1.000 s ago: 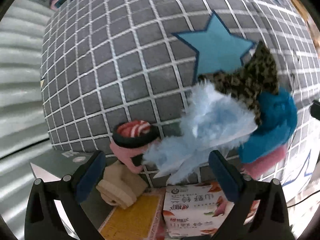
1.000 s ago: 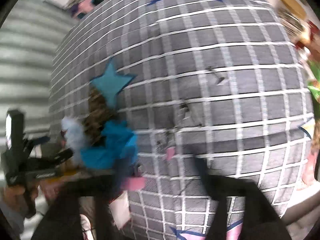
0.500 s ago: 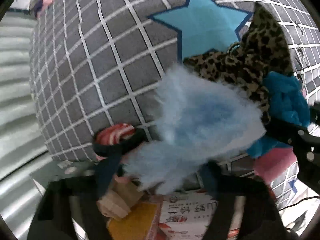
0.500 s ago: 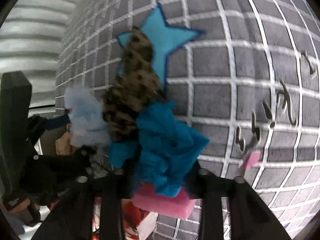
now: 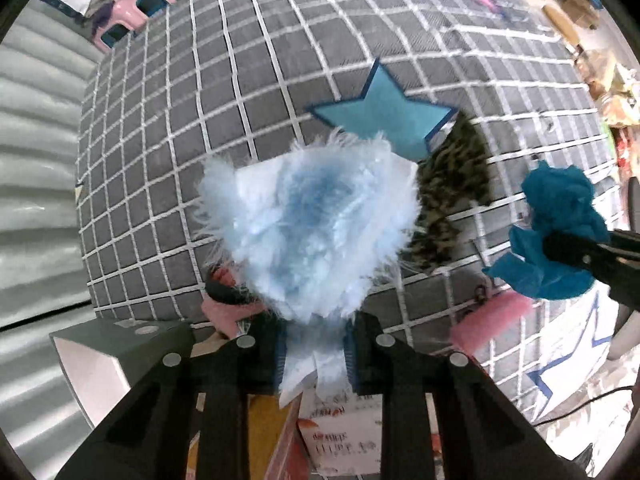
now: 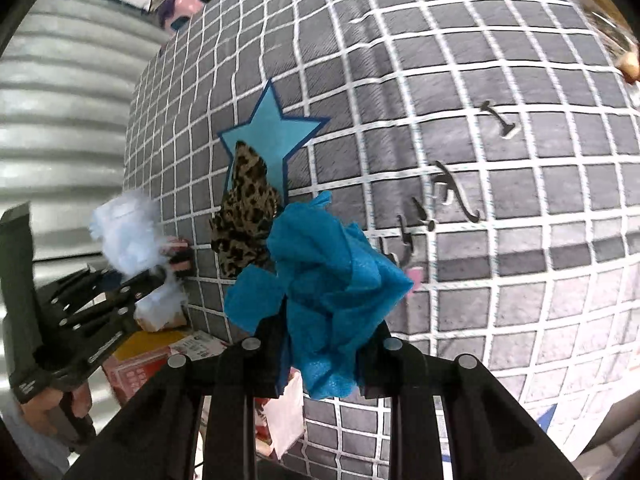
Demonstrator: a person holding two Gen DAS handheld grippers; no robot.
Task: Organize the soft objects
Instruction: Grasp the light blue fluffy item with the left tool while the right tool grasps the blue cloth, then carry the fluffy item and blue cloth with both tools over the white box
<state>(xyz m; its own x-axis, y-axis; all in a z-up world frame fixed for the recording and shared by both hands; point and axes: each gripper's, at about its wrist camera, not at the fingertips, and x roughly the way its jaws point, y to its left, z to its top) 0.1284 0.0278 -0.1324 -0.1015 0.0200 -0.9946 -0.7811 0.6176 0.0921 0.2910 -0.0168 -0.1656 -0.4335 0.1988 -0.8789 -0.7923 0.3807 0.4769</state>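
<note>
**Both hand-held grippers clamped on soft pieces above a checked bed cover**

Left hand-held gripper [image 5: 314,354]: jaws closed narrow on the lower edge of a pale blue fluffy cloth [image 5: 308,224]. The cloth stands up in front of the camera and hides the part of the bed directly below it. Its fringe overlaps the lower point of a blue star patch [image 5: 380,114].

Right hand-held gripper [image 6: 320,354]: jaws closed narrow on a crumpled teal cloth [image 6: 324,276]. The left view shows the same cloth pinched between the black fingers [image 5: 576,256] at the right edge of the picture, well apart from the fluffy cloth.

A leopard-print cloth [image 6: 246,216] lies on the cover between the two held pieces, its upper tip resting on the star patch. Neither gripper touches it.

Edges and clearance: both grippers work near the bed's lower left corner. A pink sponge [image 5: 490,320] sits at the edge of the cover just below the teal cloth. A pink and black item [image 5: 228,304] lies partly hidden behind the fluffy cloth. Beyond the corner stand a printed carton [image 5: 340,436] and a grey box [image 5: 116,340]. The cover is open above and to the right of the star.

Surface and room: grey bed cover [image 6: 460,208] with white grid lines, star patches and dark lettering. A ribbed grey wall [image 6: 64,120] runs along the left. A pink stool [image 5: 136,4] stands at the far corner.
</note>
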